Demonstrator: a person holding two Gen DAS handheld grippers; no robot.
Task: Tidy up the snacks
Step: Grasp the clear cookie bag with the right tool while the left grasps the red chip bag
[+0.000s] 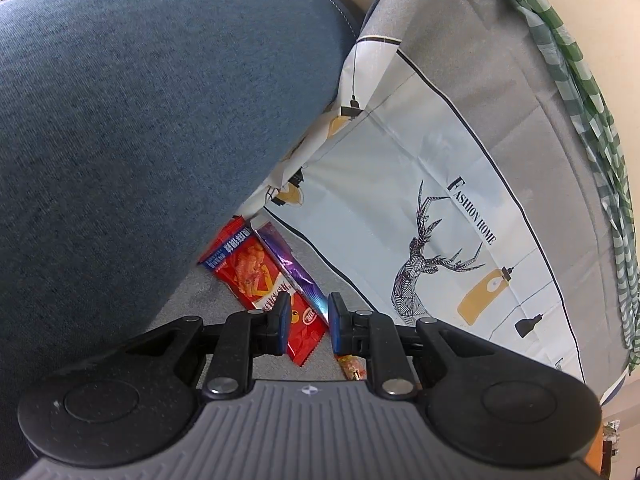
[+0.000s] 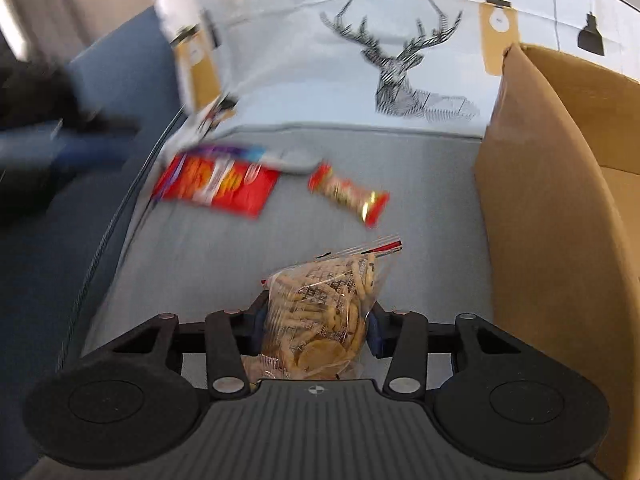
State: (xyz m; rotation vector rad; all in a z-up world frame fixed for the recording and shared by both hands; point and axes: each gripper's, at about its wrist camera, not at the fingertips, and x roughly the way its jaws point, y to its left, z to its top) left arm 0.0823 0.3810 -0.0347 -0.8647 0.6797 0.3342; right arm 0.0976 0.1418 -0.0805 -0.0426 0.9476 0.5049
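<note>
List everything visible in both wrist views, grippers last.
Biscuit bag: one, clear with tan biscuits, between the right gripper's pads.
Red packet: one, red and orange, flat on the grey surface, far left in the right view.
Purple packet: one, purple foil, alongside the red packet.
Red bar: one, red and gold, right of the red packet.
Small wrapper: one, orange-yellow, mostly hidden behind the left gripper's finger.
Cloth: one, white with deer print, behind the snacks.
Box: one, brown cardboard, right edge.
Cushion: one, blue fabric, left.
Left gripper: one, black, nearly shut, empty, above the red packet.
Right gripper: one, black, shut on the biscuit bag.
</note>
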